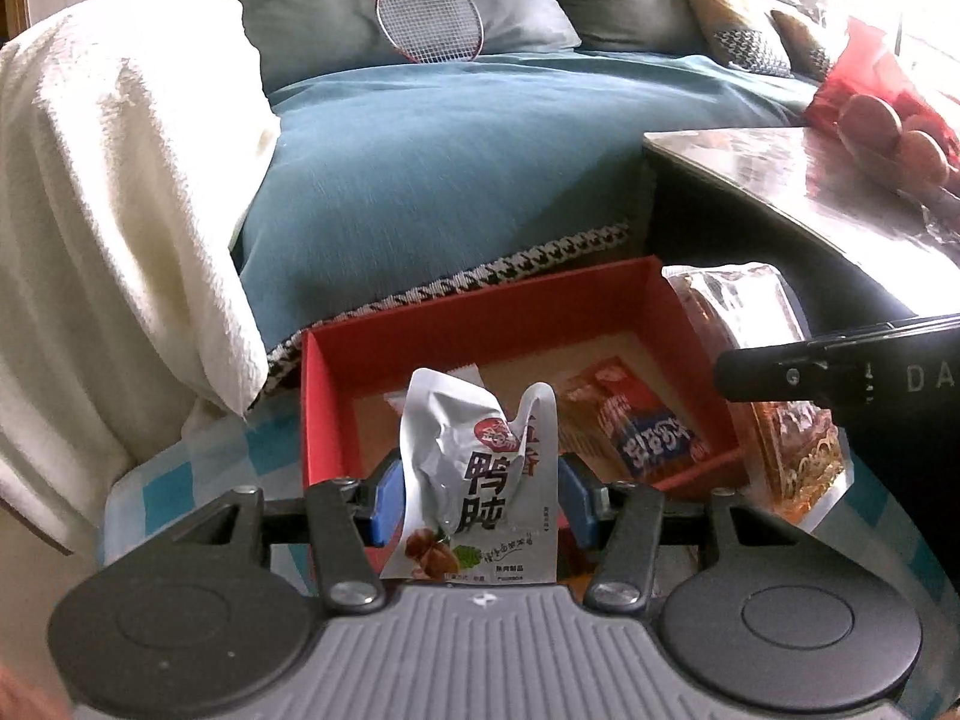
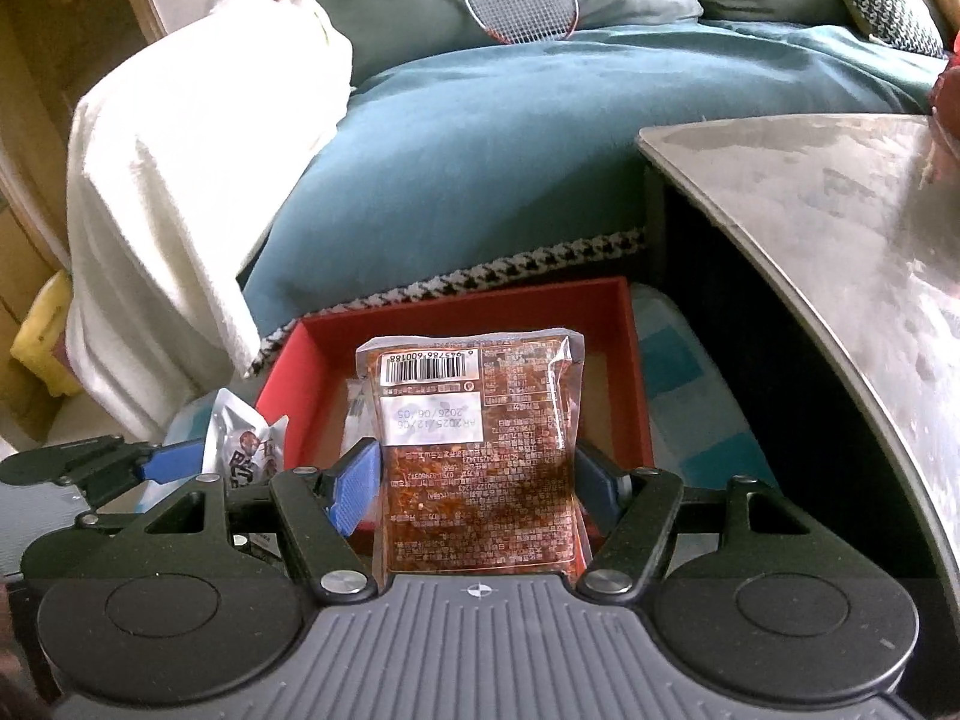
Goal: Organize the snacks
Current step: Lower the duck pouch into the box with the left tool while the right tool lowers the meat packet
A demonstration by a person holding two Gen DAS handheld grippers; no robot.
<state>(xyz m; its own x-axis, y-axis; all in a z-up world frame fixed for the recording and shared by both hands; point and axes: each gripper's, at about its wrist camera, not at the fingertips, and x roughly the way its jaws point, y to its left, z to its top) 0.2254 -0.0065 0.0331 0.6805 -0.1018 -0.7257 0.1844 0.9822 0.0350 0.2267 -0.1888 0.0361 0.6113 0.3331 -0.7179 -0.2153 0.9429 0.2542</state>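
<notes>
My left gripper [image 1: 480, 498] is shut on a crumpled silver snack pouch [image 1: 474, 480] with black characters, held upright over the near wall of the red box [image 1: 480, 318]. An orange and blue snack packet [image 1: 636, 420] lies inside that box. My right gripper [image 2: 477, 480] is shut on a clear pack of reddish-brown snack [image 2: 480, 450], barcode side up, in front of the red box [image 2: 636, 372]. In the right wrist view the left gripper and its silver pouch [image 2: 240, 444] show at the left. In the left wrist view the clear pack [image 1: 756, 324] and a black finger [image 1: 780, 372] of the right gripper appear at the right.
The box stands on a blue and white checked cloth [image 1: 198, 468]. A grey table top [image 2: 840, 228] rises at the right with red fruit [image 1: 888, 126] on it. Behind is a teal sofa [image 1: 450, 150] with a white blanket [image 1: 120, 168] and a red badminton racket [image 1: 429, 15].
</notes>
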